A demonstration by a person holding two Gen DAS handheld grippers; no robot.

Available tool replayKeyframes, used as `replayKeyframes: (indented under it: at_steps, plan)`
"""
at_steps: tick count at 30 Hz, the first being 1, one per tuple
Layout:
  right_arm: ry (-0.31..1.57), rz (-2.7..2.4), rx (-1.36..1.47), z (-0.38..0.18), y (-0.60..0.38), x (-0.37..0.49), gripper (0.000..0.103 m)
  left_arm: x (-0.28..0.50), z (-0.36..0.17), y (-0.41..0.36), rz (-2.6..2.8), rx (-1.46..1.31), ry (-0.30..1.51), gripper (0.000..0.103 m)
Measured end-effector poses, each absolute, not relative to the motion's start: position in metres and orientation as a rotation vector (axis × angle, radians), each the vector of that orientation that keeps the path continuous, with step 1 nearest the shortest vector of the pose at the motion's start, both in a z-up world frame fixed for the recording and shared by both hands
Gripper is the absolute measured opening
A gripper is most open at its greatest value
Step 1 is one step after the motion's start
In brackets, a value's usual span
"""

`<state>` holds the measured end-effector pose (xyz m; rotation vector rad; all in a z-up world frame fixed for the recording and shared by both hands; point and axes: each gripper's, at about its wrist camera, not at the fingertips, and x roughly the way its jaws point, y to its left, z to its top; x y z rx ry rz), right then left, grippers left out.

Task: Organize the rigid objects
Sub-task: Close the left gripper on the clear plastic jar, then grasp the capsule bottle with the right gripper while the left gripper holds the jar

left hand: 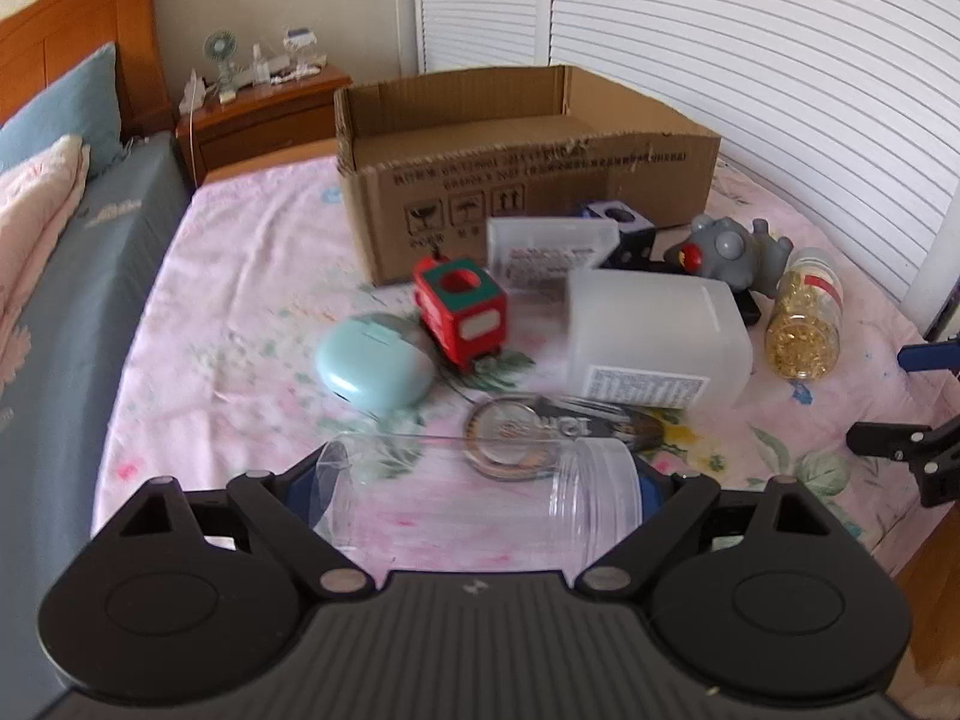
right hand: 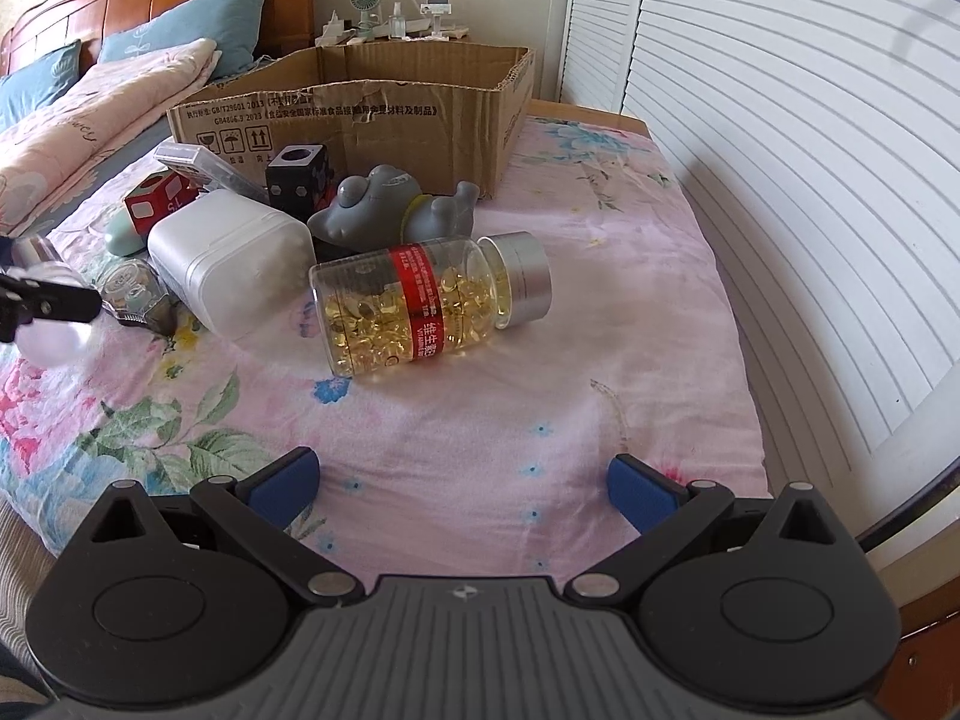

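A: Nearest to us, our left gripper (left hand: 477,501) has the clear plastic jar (left hand: 480,498) lying sideways between its blue pads, gripped end to end, base at one pad and threaded mouth at the other. Its jaws stand fairly wide around it.

B: And our right gripper (right hand: 462,489) is spread wide over the pink floral bedsheet (right hand: 480,420) with nothing between the fingers.

A: Just past the jar we see a small glass bottle (left hand: 528,429) lying on the sheet, and to its left a mint green case (left hand: 375,360).

B: Behind those, a white plastic container (left hand: 657,339) lies on its side, touching the glass bottle. The capsule bottle (right hand: 429,309), full of yellow softgels with a red label and silver cap, lies just beside it.

A: A red toy block (left hand: 462,312) sits behind the green case. A flat clear box (left hand: 549,255) leans behind the white container, next to a black block (right hand: 298,180).

B: The grey rubber toy (right hand: 393,207) lies behind the capsule bottle. Farthest back, we see the open cardboard box (right hand: 384,120) on the bed; whether anything is inside, we cannot tell.
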<state>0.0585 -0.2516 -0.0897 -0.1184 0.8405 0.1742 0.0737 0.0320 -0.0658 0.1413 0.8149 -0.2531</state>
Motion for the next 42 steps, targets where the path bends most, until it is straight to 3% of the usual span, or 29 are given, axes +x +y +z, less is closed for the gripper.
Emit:
replayKeyframes:
  at_steps: [6, 18, 28, 34, 42]
  plan:
    - [0.856, 0.176, -0.121, -0.089, -0.251, 0.060, 0.103, 0.069, -0.070, 0.050, -0.311, 0.206, 0.813, 0.090]
    - [0.839, 0.286, -0.169, -0.069, -0.247, 0.064, 0.103, 0.053, -0.083, 0.067, -0.254, 0.080, 0.846, 0.094]
    - [0.781, 0.398, -0.159, -0.049, -0.258, 0.115, 0.103, 0.045, -0.083, 0.071, -0.207, -0.004, 0.858, 0.094]
    - [0.846, 0.460, -0.063, -0.055, -0.264, 0.145, 0.103, 0.044, -0.081, 0.070, -0.204, -0.015, 0.855, 0.094]
    - [0.905, 0.446, -0.083, -0.056, -0.245, 0.123, 0.103, 0.040, -0.081, 0.067, -0.195, 0.010, 0.851, 0.094]
